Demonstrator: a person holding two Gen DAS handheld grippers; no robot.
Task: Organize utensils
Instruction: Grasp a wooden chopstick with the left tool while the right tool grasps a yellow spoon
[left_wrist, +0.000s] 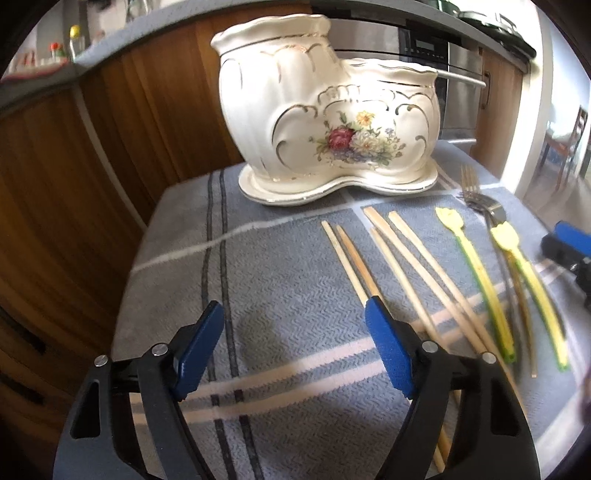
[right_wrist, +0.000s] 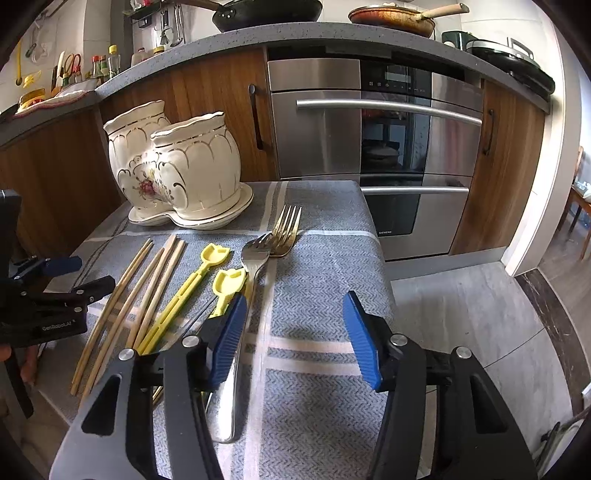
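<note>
A cream ceramic holder with two compartments and a flower print stands at the back of a grey-blue cloth; it also shows in the right wrist view. Several wooden chopsticks, two yellow plastic picks, a silver fork and a gold fork lie in front of it. My left gripper is open and empty above the cloth, left of the chopsticks. My right gripper is open and empty, its left finger over the silver fork's handle.
The cloth covers a small table whose right edge drops to a tiled floor. Wooden cabinets and a steel oven stand behind. The left gripper shows at the left of the right wrist view.
</note>
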